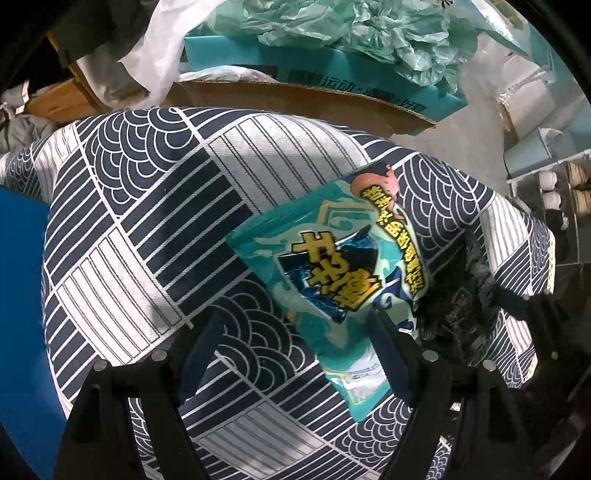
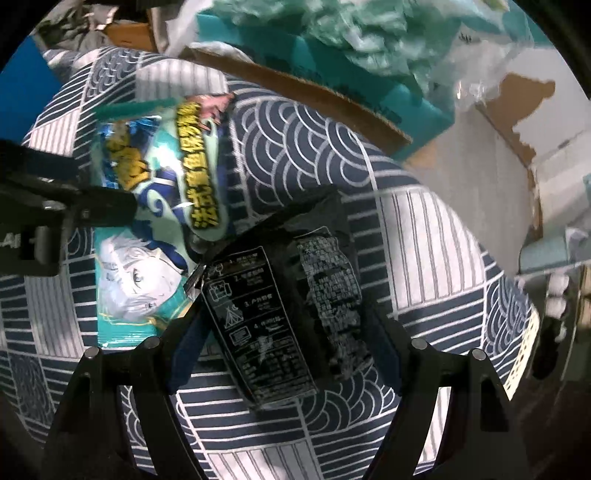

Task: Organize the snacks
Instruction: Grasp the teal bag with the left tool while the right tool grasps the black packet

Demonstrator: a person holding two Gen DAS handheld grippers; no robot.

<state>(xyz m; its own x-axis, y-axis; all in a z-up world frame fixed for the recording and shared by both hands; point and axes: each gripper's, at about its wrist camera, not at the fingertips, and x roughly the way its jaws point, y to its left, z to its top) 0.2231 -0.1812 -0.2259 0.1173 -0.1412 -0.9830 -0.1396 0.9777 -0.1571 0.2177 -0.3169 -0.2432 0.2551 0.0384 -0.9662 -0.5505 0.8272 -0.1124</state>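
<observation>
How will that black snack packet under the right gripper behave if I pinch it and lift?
The black packet looks like thin glossy film, so probably floppy and light, sagging beyond the pinch. Its sheen suggests slippery. One corner overlaps the teal packet, which may get dragged along.

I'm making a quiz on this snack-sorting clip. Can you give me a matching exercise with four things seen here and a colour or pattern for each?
Things:
1. snack pouch with yellow lettering
2. snack packet under the right hand-held gripper
3. tablecloth
4. crumpled plastic bag at the back

Colours or patterns:
A. black with white print
B. pale green
C. navy and white, waves and stripes
D. teal

Pairs: 1-D, 2-A, 3-C, 4-B
</observation>
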